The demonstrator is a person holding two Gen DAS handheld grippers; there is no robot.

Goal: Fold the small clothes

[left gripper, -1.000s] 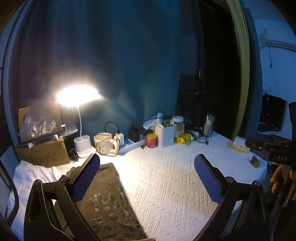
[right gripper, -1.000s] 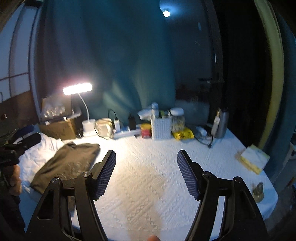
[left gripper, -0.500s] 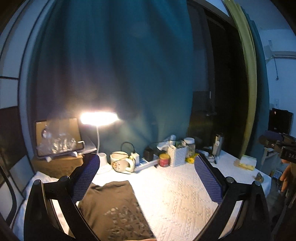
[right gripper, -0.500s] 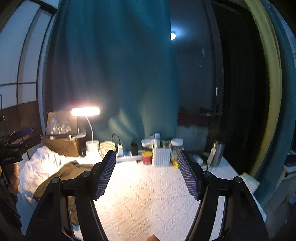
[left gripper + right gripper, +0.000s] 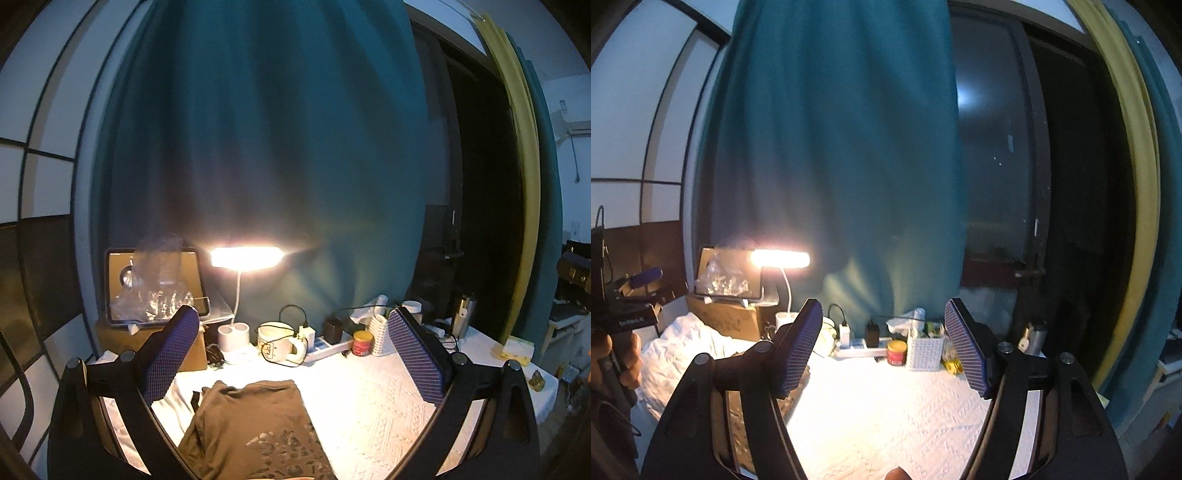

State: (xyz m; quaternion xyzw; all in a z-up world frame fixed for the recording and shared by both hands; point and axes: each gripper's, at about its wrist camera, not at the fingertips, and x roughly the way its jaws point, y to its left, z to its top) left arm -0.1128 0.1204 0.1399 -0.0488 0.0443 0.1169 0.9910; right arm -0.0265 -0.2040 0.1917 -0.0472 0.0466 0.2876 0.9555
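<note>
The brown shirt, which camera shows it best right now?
The left wrist view: the brown shirt lies flat in plain sight between the open claw's fingers. The right wrist view shows only slivers behind its left finger.

The lower part of the folded brown printed T-shirt [image 5: 255, 432] is running off the left wrist picture's bottom edge. In the right wrist view, the black left finger [image 5: 753, 398] of the right gripper is covering most of that shirt. The glowing white desk lamp [image 5: 245, 257] is washing out its own head. The crumpled white cloth pile [image 5: 679, 354] is showing no readable shape.

right tongs [image 5: 882, 347] (spread wide), lit lamp [image 5: 780, 258]
</note>
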